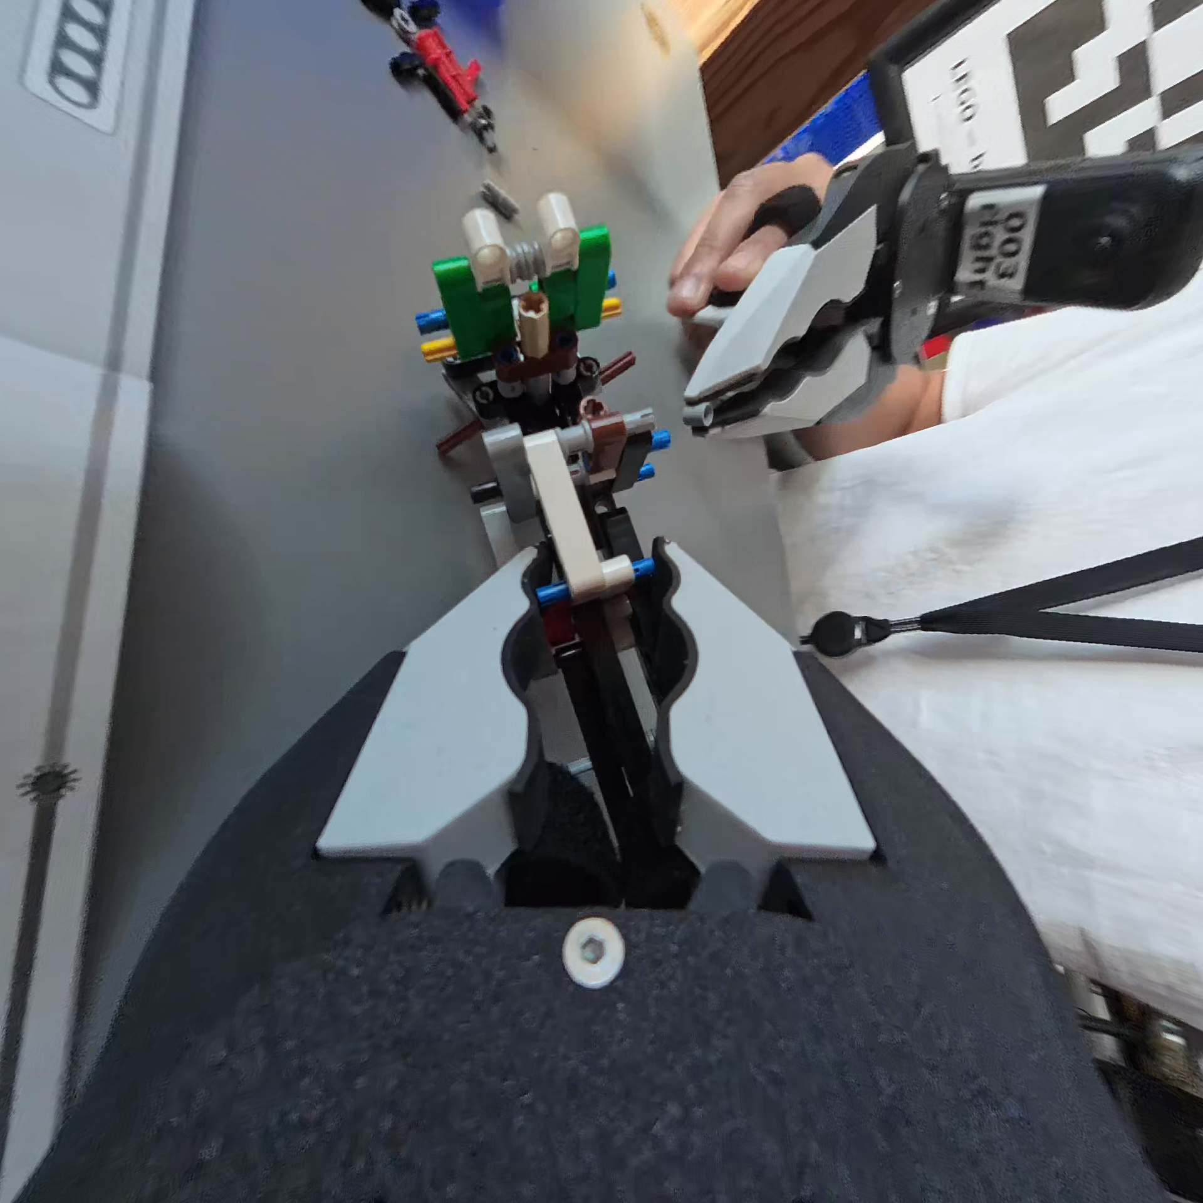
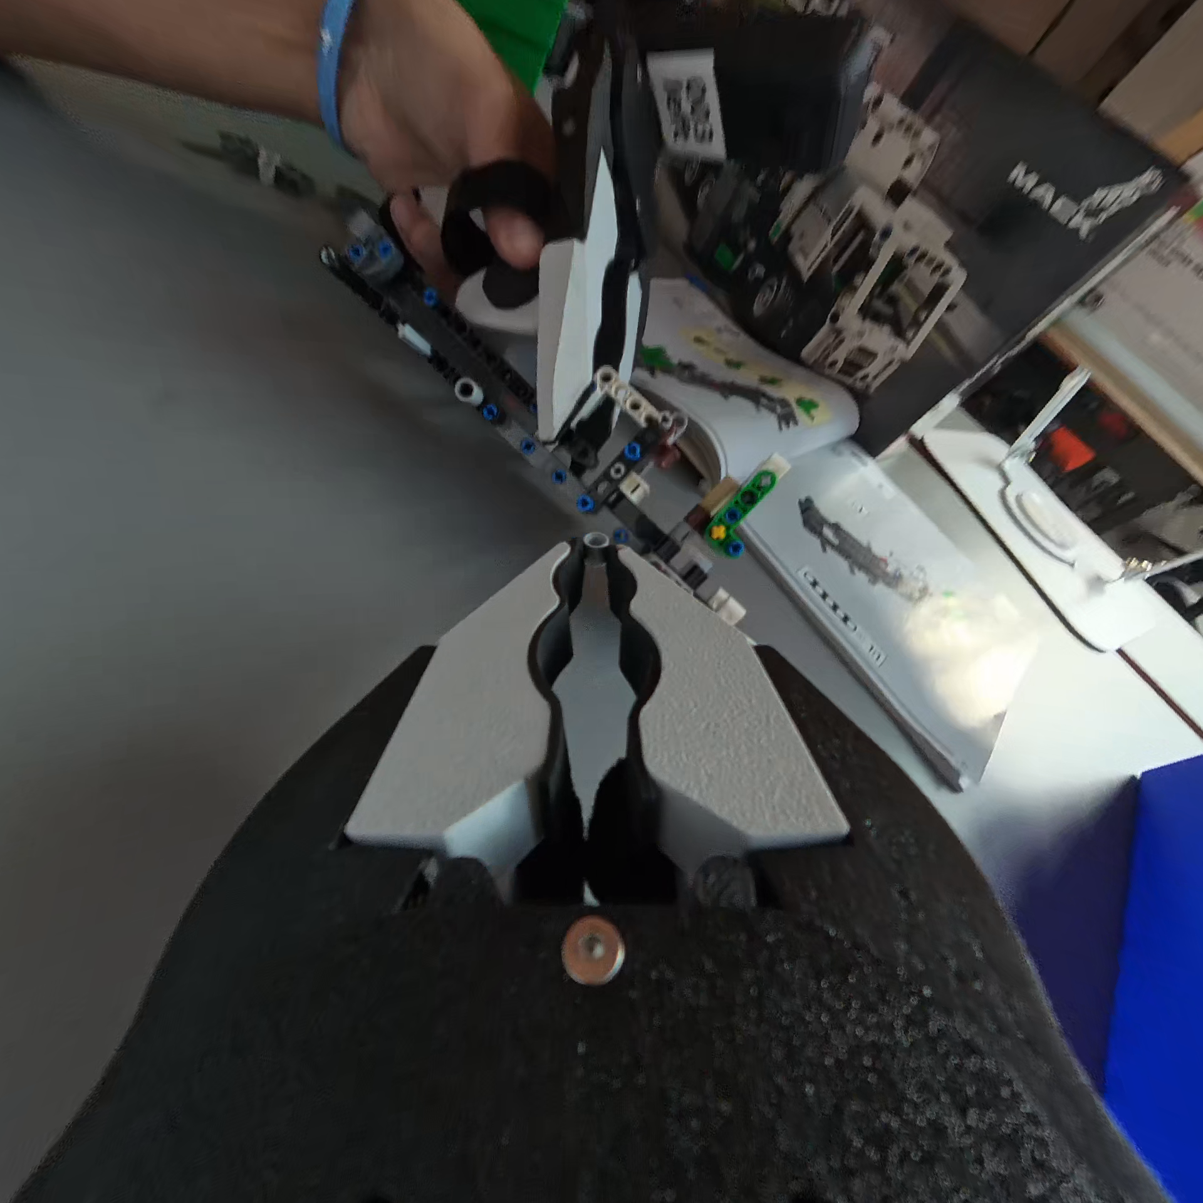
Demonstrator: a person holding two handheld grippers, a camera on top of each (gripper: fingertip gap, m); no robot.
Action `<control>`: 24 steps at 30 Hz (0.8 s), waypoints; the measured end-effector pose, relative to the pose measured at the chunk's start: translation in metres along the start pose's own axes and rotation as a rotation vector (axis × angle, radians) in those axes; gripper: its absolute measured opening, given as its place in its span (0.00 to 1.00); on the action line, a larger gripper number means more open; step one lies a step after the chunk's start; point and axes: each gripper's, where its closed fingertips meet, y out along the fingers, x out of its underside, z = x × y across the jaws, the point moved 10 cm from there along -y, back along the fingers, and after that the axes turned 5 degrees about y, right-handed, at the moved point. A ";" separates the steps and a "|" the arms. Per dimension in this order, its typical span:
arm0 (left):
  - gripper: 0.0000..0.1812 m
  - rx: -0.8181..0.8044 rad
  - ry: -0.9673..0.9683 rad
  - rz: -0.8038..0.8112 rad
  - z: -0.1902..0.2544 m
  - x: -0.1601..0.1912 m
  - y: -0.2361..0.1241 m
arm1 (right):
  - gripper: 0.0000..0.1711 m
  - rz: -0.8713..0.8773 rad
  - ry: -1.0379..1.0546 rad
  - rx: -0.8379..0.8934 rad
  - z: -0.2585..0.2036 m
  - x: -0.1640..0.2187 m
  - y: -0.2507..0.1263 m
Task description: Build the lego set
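My left gripper [image 1: 599, 566] is shut on the long lego assembly [image 1: 566, 469], a black and grey chassis with a tan beam [image 1: 560, 508], blue pins and green beams [image 1: 521, 293] at its far end. My right gripper [image 2: 595, 545] is shut on a small grey pin [image 2: 595, 539], held at its tips. In the left wrist view the right gripper [image 1: 702, 413] sits just right of the assembly, apart from it. In the right wrist view the assembly [image 2: 469, 384] runs diagonally, with the left gripper [image 2: 576, 423] clamped on it beyond my tips.
The grey table [image 1: 293, 456] carries a red lego piece [image 1: 442, 58] and a small grey piece [image 1: 498, 195] farther off. An open instruction booklet [image 2: 735, 364], the set's box [image 2: 911, 215] and a blue bin [image 2: 1159, 911] lie to the right. A person's white shirt [image 1: 1009, 716] is close by. The grippers' ends are close to 6 cm from one another.
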 end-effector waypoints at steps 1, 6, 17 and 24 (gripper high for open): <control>0.16 -0.076 0.036 -0.021 0.002 -0.001 -0.002 | 0.03 -0.054 0.017 -0.006 0.000 0.001 -0.002; 0.16 -0.313 0.282 -0.107 0.026 -0.007 0.005 | 0.03 0.015 0.092 0.014 -0.001 0.001 -0.011; 0.16 -0.587 0.505 -0.277 0.060 0.009 0.041 | 0.03 -0.143 0.207 -0.070 -0.026 0.005 -0.007; 0.21 -0.599 0.432 -0.156 0.067 0.017 0.039 | 0.03 -0.025 0.258 -0.106 -0.030 0.001 -0.021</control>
